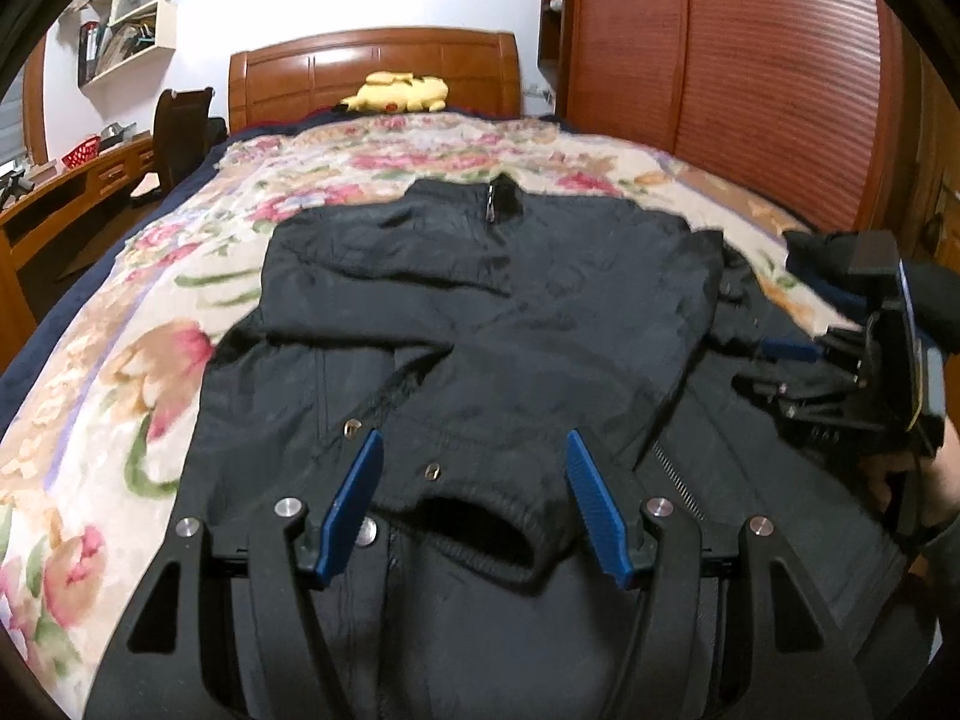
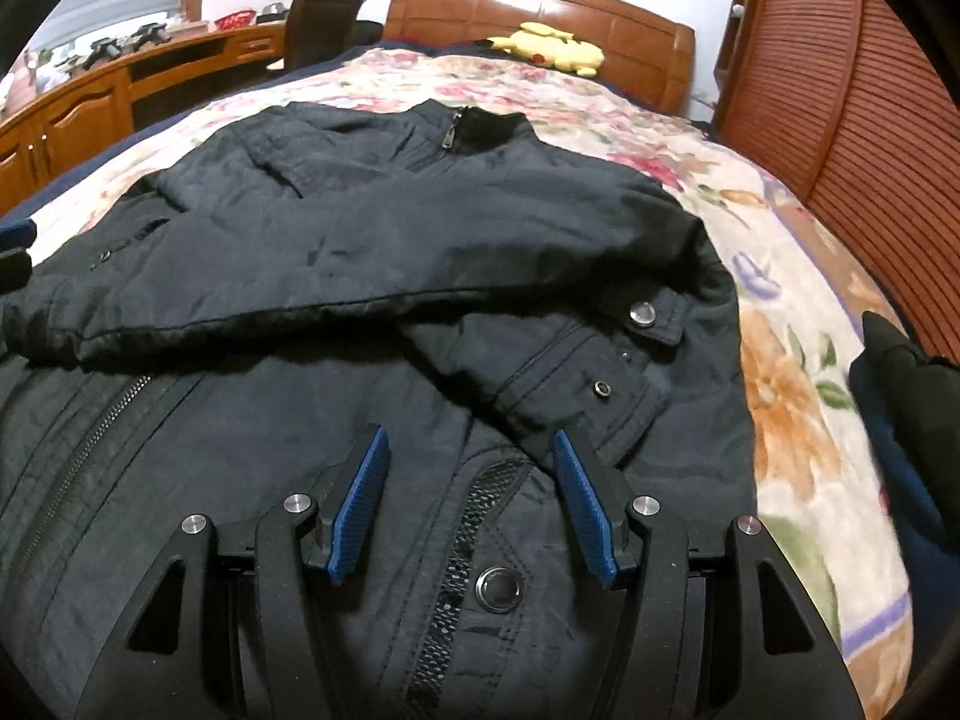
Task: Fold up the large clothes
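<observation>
A large black jacket [image 1: 480, 300] lies face up on a floral bedspread [image 1: 150, 360], collar towards the headboard, both sleeves folded across its chest. My left gripper [image 1: 474, 441] is open and hovers low over the knitted sleeve cuff [image 1: 480, 534], which lies between the blue pads [image 1: 354, 498] without being pinched. In the right wrist view the jacket [image 2: 420, 228] fills the frame. My right gripper [image 2: 471, 438] is open above the lower front, near the zipper and a metal snap [image 2: 498, 591]. The right gripper [image 1: 762, 369] also shows at the jacket's right side, held by a hand [image 1: 900, 474].
A yellow plush toy [image 1: 396, 93] rests by the wooden headboard [image 1: 372, 69]. A ribbed wooden wardrobe [image 1: 750, 60] runs along the bed's right side. A desk [image 2: 90, 102] and dark chair [image 2: 324, 24] stand to the left. A dark garment [image 2: 900, 384] lies at the bed's right edge.
</observation>
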The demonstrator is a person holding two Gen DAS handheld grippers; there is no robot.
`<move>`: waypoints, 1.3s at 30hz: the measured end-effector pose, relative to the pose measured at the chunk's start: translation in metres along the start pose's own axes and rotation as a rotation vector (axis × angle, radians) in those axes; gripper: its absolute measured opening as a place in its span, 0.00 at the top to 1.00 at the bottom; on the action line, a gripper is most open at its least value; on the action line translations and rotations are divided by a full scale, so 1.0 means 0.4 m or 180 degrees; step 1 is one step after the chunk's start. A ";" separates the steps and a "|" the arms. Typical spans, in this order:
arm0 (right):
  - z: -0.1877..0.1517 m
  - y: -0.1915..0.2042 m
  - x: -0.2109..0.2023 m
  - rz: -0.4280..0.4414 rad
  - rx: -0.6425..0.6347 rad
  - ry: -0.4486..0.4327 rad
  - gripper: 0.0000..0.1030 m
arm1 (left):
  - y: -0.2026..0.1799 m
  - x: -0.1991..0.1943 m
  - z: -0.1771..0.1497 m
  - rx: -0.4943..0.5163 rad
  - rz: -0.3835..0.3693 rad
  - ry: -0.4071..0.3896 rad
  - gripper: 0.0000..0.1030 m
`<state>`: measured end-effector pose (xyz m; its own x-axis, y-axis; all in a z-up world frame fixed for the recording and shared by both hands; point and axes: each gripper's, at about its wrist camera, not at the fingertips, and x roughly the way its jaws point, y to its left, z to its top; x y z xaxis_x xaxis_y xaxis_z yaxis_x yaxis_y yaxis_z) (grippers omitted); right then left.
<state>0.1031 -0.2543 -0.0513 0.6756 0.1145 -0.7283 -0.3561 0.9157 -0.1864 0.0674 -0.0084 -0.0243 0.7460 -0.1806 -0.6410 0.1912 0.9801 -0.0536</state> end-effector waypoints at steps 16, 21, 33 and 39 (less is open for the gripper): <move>-0.009 -0.016 -0.006 0.0128 0.0127 -0.0041 0.43 | -0.027 0.027 -0.039 0.0157 -0.0135 0.0300 0.78; -0.010 -0.021 -0.014 0.0115 0.0151 -0.0080 0.43 | -0.033 -0.008 -0.008 0.0242 0.0014 0.0140 0.99; 0.011 -0.122 -0.131 0.0236 0.0404 -0.0272 0.43 | 0.083 -0.140 0.042 0.0186 0.0256 -0.0150 1.00; 0.072 -0.168 -0.125 0.0209 0.0481 -0.0329 0.52 | 0.119 -0.172 0.011 0.0050 0.0204 -0.0164 1.00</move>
<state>0.1117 -0.3107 0.0167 0.7195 0.2076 -0.6627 -0.3058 0.9515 -0.0339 0.0279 0.0504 0.0207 0.7888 -0.1220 -0.6024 0.1517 0.9884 -0.0015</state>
